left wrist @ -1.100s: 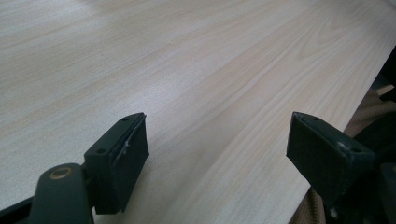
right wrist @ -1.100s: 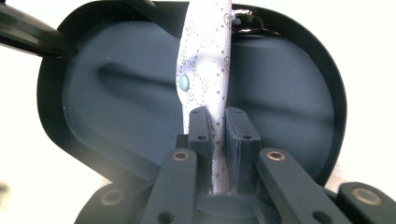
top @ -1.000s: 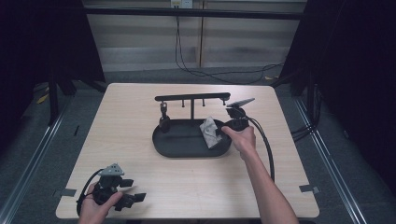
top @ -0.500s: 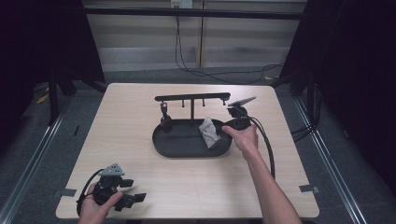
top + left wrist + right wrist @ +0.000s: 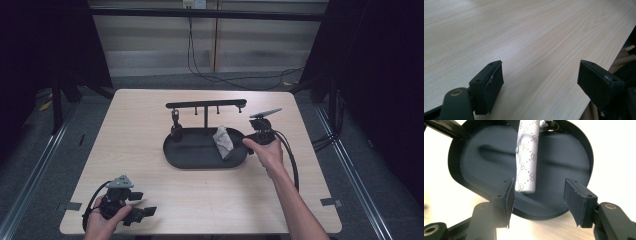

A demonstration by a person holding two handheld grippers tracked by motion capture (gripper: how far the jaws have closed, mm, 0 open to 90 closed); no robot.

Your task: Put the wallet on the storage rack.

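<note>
A person at a pale wooden worktop (image 5: 150, 125) works two handheld tongs. The right tongs (image 5: 252, 136) sit at the 3 o'clock edge of a black oval tray (image 5: 192, 155), which lies near the worktop's centre; in the right gripper view their jaws stand released, spread to either side of a small white patterned pouch (image 5: 526, 157), with the lower end of the pouch just beside the left jaw and well clear of the right one. The pouch (image 5: 223, 141) hangs over the tray's 3 o'clock half, below a black crossbar stand (image 5: 206, 104) rising from the tray's 12 o'clock rim, and a small dark item (image 5: 176, 131) hangs under the bar toward 9 o'clock. The left tongs (image 5: 142, 206) rest low at the worktop's 7 o'clock corner, well apart from the tray, jaws released over bare wood near the edge.
</note>
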